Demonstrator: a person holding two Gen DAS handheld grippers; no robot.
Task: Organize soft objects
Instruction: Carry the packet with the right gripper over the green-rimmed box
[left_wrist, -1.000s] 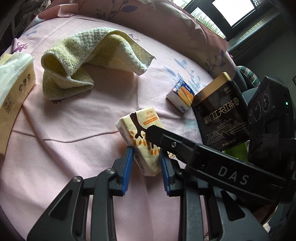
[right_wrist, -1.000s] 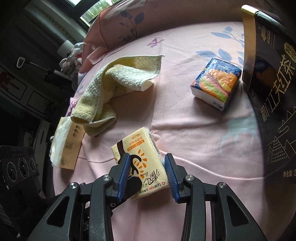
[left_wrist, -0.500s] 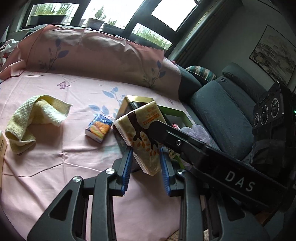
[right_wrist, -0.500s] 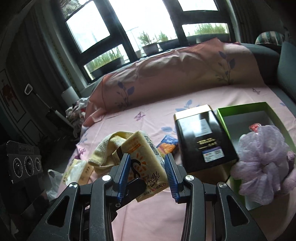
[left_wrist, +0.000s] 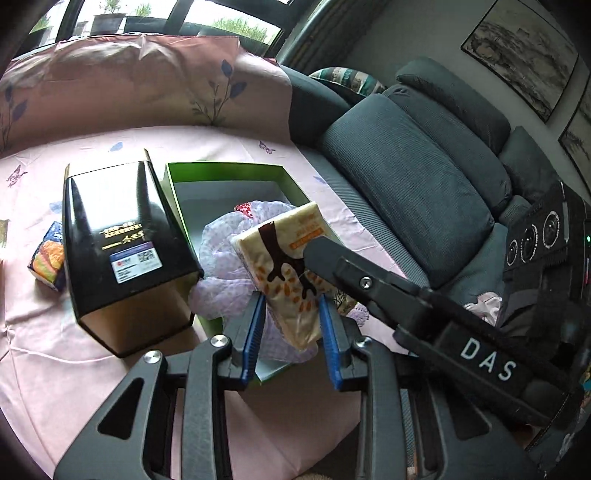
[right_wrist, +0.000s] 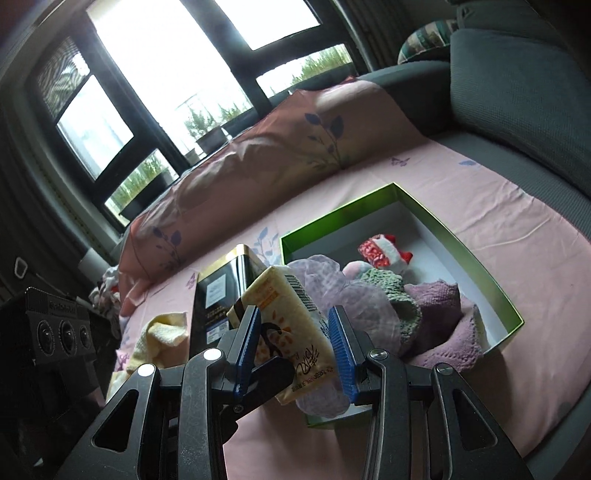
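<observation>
**Two grippers, one tissue pack, right over the green box**

Both grippers are clamped on the same yellow tissue pack (left_wrist: 286, 273), and it hangs in the air, tilted, over the near end of the green box (left_wrist: 225, 168). In the left wrist view the left gripper (left_wrist: 291, 341) sits at lower centre with its blue pads pressed against the pack's two sides. The right gripper (right_wrist: 295, 350) has its own grip: in the right wrist view its blue pads squeeze the pack from either side at lower centre of the frame. One black finger of the right gripper reaches in from the lower right of the left view and lies across the pack's printed face.

Below the pack, the green box is open-topped on the pink sheet (left_wrist: 74, 387). Inside it, a pale lilac netted cloth (right_wrist: 332, 284) is bunched at the near end, a green knitted piece (right_wrist: 391, 291) and a mauve knitted piece (right_wrist: 439, 314) lie beside it, and a small red-and-white soft toy (right_wrist: 380, 253) sits toward the far end.

Just left of the box in the left view stands a black tin (left_wrist: 122, 236), touching or nearly touching the box wall. A small orange-and-blue tissue packet (left_wrist: 46, 260) lies at its left. In the right view a yellow towel (right_wrist: 162, 332) shows at lower left, behind the tin. A grey sofa cushion (left_wrist: 406, 184) fills the right side.
</observation>
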